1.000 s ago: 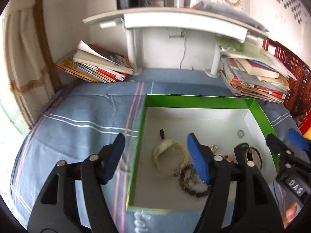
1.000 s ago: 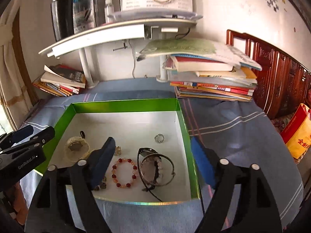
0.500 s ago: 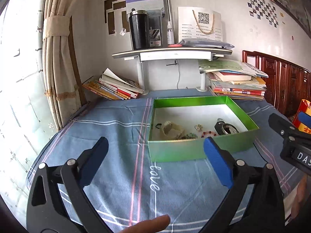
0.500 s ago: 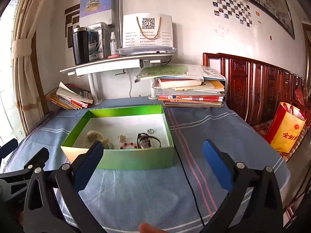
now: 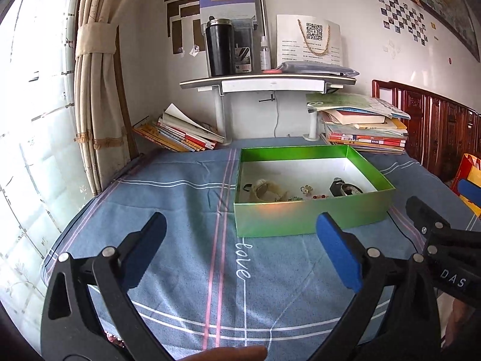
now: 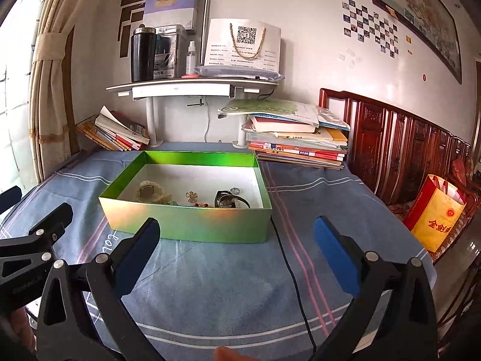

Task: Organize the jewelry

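Both hand-held grippers have drawn back from over the shiny green cardboard box (image 5: 312,221) since a second ago and now hover above the blue striped cloth on the tabletop (image 5: 180,198). Left hand-held gripper (image 5: 240,240) gapes wide, holding nothing; right hand-held gripper (image 6: 237,242) likewise. Inside the box lie a pale bracelet (image 6: 148,191), red beads (image 6: 202,204) and a dark bangle (image 6: 230,201).

Bare blue cloth on the counter (image 5: 168,198) from near edge up to the green box (image 6: 186,221). Box open-topped, walled all round. Blocked at far edge by book stacks (image 6: 297,144) and low shelf (image 6: 192,85). Black cable (image 6: 296,282) trailing toward near edge.
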`<state>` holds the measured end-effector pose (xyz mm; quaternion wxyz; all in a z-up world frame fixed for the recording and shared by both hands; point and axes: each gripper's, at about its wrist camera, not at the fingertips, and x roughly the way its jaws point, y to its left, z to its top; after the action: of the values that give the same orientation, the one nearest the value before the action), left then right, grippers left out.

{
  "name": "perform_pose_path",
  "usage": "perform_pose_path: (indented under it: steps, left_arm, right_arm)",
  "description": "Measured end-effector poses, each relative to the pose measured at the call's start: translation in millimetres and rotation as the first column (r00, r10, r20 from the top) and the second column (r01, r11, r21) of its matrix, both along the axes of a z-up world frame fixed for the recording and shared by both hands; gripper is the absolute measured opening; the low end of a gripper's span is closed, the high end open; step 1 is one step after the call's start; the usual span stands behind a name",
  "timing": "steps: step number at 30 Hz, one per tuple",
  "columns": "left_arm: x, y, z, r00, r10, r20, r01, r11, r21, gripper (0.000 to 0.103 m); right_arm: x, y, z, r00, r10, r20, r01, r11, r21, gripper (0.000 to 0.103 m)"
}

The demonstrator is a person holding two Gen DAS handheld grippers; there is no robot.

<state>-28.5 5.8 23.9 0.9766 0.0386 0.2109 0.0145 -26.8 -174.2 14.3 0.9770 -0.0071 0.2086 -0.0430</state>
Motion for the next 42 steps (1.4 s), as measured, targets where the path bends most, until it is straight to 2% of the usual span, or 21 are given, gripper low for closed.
perform_pose_path:
  steps: [42]
  left_arm:
    - [4.4,0.3,-2.1,1.000,-0.006,-0.017,0.006,1.000,0.004,0.099]
  right_arm:
    - [6.1,3.9,-1.5,1.000,0.008,-0.017,-0.008,1.000,-0.008,0.100]
